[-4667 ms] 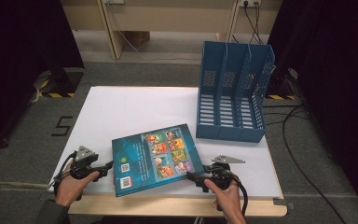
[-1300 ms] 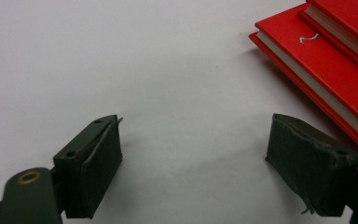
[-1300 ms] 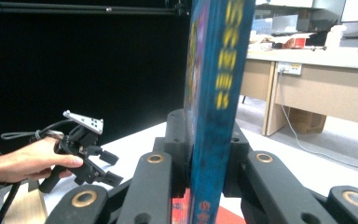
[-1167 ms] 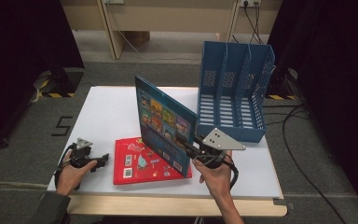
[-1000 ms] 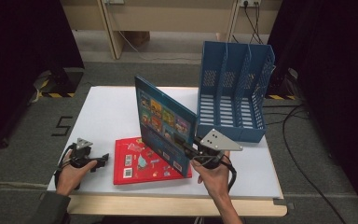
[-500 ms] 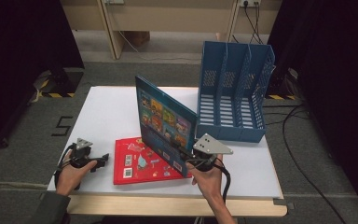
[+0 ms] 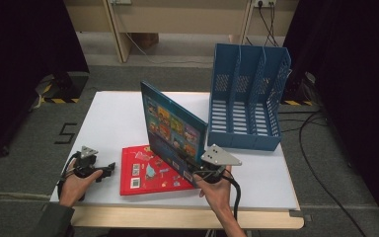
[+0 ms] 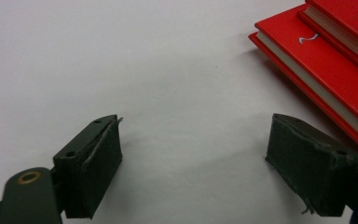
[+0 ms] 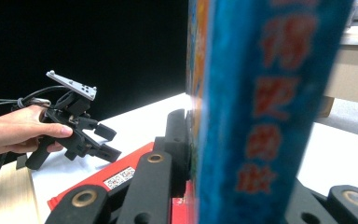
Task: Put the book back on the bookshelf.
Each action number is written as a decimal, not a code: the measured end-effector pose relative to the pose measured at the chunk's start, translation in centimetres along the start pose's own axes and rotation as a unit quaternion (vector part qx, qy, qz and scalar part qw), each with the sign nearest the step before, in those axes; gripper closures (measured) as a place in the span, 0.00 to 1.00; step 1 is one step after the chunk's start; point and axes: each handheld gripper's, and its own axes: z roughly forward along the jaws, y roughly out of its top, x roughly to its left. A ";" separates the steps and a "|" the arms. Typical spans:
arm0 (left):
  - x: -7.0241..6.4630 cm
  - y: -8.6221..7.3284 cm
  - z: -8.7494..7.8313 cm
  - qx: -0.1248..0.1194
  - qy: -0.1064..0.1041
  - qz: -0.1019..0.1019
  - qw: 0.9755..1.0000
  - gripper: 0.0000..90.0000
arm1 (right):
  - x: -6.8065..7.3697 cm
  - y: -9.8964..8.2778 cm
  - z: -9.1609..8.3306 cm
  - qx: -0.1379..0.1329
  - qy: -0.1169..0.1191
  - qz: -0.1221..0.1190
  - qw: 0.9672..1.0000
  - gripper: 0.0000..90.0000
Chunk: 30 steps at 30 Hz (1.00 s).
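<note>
Blue book point(image 7: 173, 127) upright on edge over red book point(image 7: 150, 170), near table's front, clamped in right gripper point(image 7: 205, 170). Left gripper point(image 7: 101, 170) open, idle. Next, likely: carry book into blue file rack point(image 7: 246, 106) slot.

White table top point(image 7: 118, 113) with a pale wood front edge in front of me. Grey carpet floor point(image 7: 168, 79) all round. Black curtains point(image 7: 24, 44) hang past the table's left and right edges. Light wooden furniture point(image 7: 177, 19) stands beyond the far edge, with cables point(image 7: 321, 148) trailing on the floor off the right edge.
</note>
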 end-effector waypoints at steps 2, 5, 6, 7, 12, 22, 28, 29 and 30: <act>0.0 0.0 0.0 0.000 0.000 0.000 1.000 0.18 | 0.0 -0.2 0.2 -0.005 -0.001 0.003 1.000 0.87; 0.0 0.0 0.0 0.000 0.000 0.000 1.000 0.18 | 0.1 -0.4 0.3 -0.003 0.000 0.002 1.000 0.87; 0.0 0.0 0.0 0.000 0.000 0.000 1.000 0.18 | 0.1 -0.5 0.4 0.000 0.001 0.001 1.000 0.87; 0.0 0.0 0.0 0.000 0.000 0.000 1.000 0.18 | 0.1 -0.5 0.4 0.000 0.001 0.001 1.000 0.87; 0.0 0.0 0.0 -0.001 0.000 0.000 1.000 0.18 | 0.3 -1.0 0.8 0.000 -0.001 0.003 1.000 0.87; 0.0 0.0 0.0 -0.002 0.000 -0.001 1.000 0.18 | 0.1 -1.2 1.2 -0.006 -0.004 0.003 1.000 0.87; 0.0 0.0 0.0 -0.001 0.000 -0.001 1.000 0.18 | 0.0 -1.2 1.2 -0.007 -0.009 0.000 1.000 0.89; 0.0 0.0 0.0 -0.002 0.000 -0.002 1.000 0.18 | 0.0 -1.1 1.2 -0.007 -0.009 0.001 1.000 0.89; 0.0 0.0 0.0 -0.002 0.000 -0.002 1.000 0.18 | -0.1 -1.1 1.1 -0.004 -0.009 -0.003 1.000 0.89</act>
